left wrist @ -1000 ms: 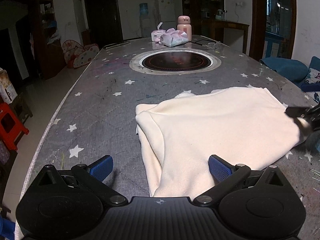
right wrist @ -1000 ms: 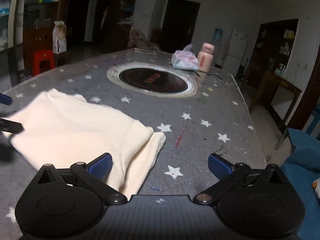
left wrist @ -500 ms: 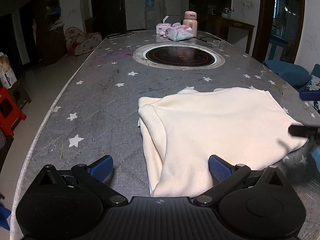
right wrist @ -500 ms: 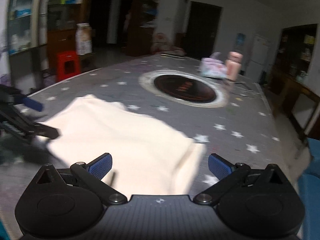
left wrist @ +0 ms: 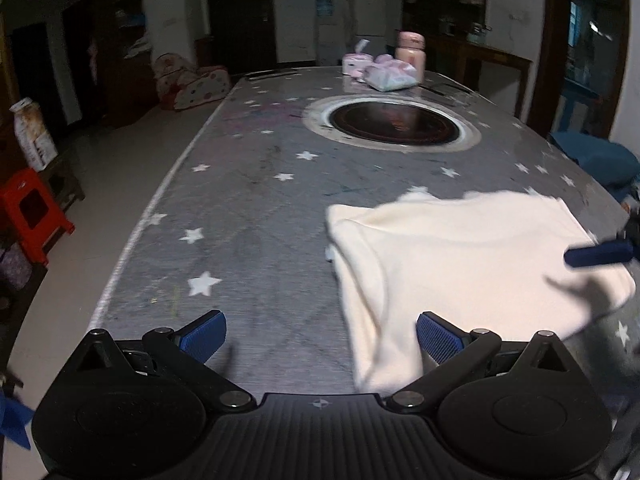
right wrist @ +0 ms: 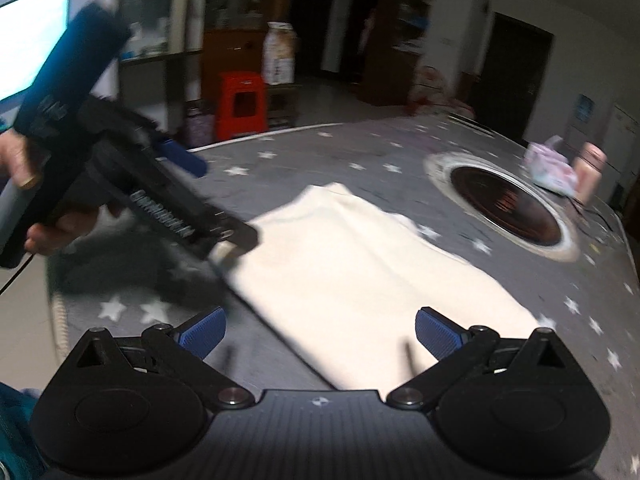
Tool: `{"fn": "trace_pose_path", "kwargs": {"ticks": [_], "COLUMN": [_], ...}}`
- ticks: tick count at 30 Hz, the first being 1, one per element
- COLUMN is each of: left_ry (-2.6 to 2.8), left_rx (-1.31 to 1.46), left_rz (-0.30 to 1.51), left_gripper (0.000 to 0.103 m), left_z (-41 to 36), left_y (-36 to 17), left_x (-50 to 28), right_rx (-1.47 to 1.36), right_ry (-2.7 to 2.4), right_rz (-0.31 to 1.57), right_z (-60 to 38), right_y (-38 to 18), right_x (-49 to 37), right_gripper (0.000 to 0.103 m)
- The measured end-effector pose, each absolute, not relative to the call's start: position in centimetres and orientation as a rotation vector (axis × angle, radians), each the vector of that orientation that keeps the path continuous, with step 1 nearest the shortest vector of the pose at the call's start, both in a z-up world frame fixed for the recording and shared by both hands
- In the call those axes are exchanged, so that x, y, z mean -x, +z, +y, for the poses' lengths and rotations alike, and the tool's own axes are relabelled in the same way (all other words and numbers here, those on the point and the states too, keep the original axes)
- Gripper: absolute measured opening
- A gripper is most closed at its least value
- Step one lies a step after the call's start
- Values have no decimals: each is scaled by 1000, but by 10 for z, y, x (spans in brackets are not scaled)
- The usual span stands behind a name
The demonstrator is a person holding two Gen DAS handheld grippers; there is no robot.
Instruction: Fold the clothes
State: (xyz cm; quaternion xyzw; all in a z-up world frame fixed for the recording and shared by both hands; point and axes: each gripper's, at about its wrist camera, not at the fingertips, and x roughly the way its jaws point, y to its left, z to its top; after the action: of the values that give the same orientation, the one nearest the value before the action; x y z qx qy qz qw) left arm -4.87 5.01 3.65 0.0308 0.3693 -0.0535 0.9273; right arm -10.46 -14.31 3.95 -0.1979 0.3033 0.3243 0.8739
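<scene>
We had both grippers, left (left wrist: 320, 334) and right (right wrist: 320, 330), spread wide and empty over the cream shirt (left wrist: 460, 248); its folds were too blurry to read.

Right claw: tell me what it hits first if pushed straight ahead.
Most likely the cream garment, which lies between and ahead of the open right claw. The left claw sits off to the side; depth is blurred.
</scene>
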Motion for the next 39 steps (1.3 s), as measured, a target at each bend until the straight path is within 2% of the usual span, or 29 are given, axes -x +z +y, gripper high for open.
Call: {"fn": "trace_pose_path", "kwargs": {"ticks": [6, 12, 14, 18, 20, 24, 26, 31, 39], "left_ry": [-48, -30, -34, -36, -50, -82, -94, -145, -185], "left_rx": [30, 113, 147, 206, 240, 317, 348, 423, 613], "left_rz": [777, 789, 793, 810, 827, 867, 874, 880, 930], "left_gripper": [103, 103, 103, 103, 103, 103, 103, 103, 103], "left_z": [79, 95, 98, 101, 101, 99, 97, 90, 86], "left_y": [39, 38, 39, 40, 40, 35, 34, 36, 29], "left_x": [44, 40, 39, 34, 32, 27, 26, 23, 8], "right_rx": [473, 538, 562, 611, 622, 610, 582, 423, 215], "right_ry": [746, 778, 786, 787, 793, 781, 777, 792, 803], "right_rz": [627, 607, 606, 585, 576, 579, 585, 623, 620], "right_z": [-112, -88, -80, -66, -64, -64, -67, -85, -121], "right_y": [36, 34, 31, 26, 25, 24, 26, 38, 64], "right_x": [108, 110, 110, 112, 113, 109, 107, 94, 85], "right_gripper": [93, 78, 65, 58, 47, 35, 23, 16, 14]}}
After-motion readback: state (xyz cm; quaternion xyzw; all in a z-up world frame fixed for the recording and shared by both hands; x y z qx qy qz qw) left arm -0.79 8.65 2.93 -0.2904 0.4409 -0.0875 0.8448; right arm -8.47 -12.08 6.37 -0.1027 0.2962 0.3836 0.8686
